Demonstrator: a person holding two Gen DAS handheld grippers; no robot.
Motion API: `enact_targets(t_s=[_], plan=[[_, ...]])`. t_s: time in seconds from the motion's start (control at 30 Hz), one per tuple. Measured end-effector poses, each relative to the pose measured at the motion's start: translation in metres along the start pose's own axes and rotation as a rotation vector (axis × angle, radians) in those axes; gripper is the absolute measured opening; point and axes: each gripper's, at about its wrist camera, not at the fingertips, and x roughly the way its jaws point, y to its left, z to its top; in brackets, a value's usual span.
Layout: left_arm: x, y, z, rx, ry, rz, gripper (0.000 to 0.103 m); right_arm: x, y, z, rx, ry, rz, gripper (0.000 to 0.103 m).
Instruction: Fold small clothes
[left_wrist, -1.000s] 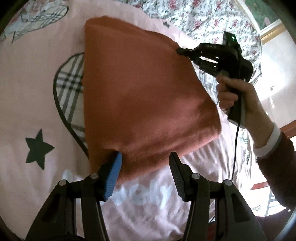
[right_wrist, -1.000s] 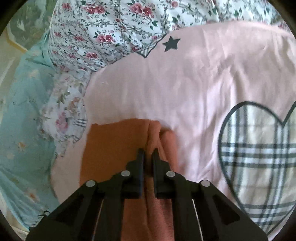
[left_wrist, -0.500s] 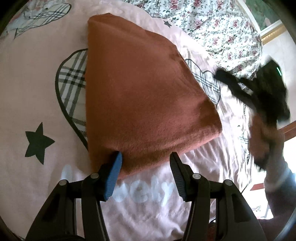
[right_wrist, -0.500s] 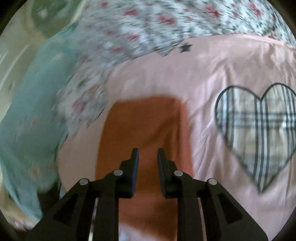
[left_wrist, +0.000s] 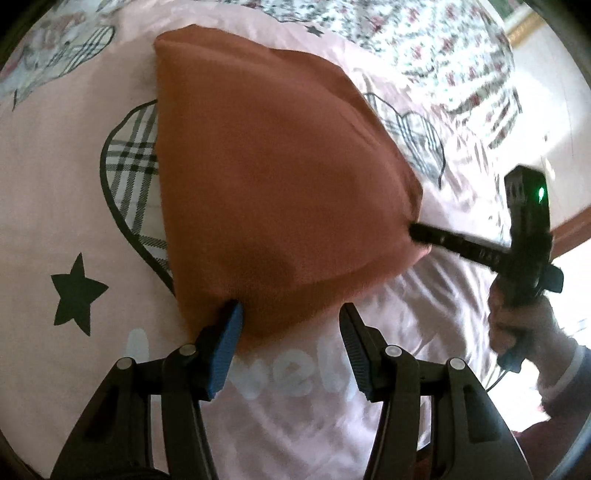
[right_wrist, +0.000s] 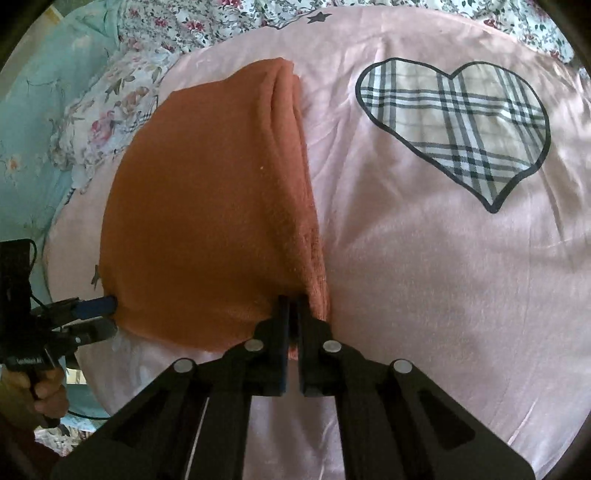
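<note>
A: So, where's the cloth sitting rn?

B: The orange garment (left_wrist: 273, 184) is lying already folded on the pink duvet (right_wrist: 443, 277), near the bed's floral-pillow side, partly covering one plaid heart (left_wrist: 129, 166). The other plaid heart (right_wrist: 458, 125) is lying clear of it, to the right in the right wrist view.

A: And the grippers?

B: The right gripper (right_wrist: 292, 314) is pinching the garment's near corner, right by the stacked layered edge, w/ jaws pressed together on the fabric. The left gripper (left_wrist: 291, 332) is sitting spread wide; one blue pad (left_wrist: 225, 339) is touching the other near corner, the opposite finger hanging over bare duvet. So it's holding nothing.

A: Which step, you reckon?

B: Looks like they're setting up another fold, w/ the near edge being taken at both corners. Only one corner is secured tho.

A: Next move needs?

B: Prob the left gripper closing on all layers at its corner, then both lifting together and carrying the edge across evenly. The fleece looks thick, so a shallow bite might be missing the bottom layers, imo.
</note>
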Motion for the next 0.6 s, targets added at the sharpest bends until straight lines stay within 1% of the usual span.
enact_targets(t_s=[0.13,0.23,0.3,0.4,0.53,0.6], plan=[[-0.001,0.000,-0.003,0.008,0.005,0.002,0.055,-0.006,-0.002,-0.008,0.008,-0.002,-0.011,0.002],[-0.002,0.003,-0.005,0.011,0.018,-0.006,0.058,-0.010,0.002,-0.013,-0.013,0.011,-0.030,0.002],[-0.001,0.004,-0.008,0.024,0.036,0.004,0.058,-0.010,0.005,-0.017,-0.026,0.021,-0.045,0.002],[-0.011,0.004,-0.013,0.021,0.047,0.016,0.058,-0.022,0.009,-0.021,0.003,0.007,-0.063,0.006],[-0.032,0.008,-0.022,0.014,0.018,0.034,0.061,-0.045,0.012,-0.032,0.025,-0.030,-0.064,0.007],[-0.043,0.011,-0.026,0.016,-0.007,0.062,0.062,-0.057,0.015,-0.040,0.038,-0.049,-0.057,0.007]])
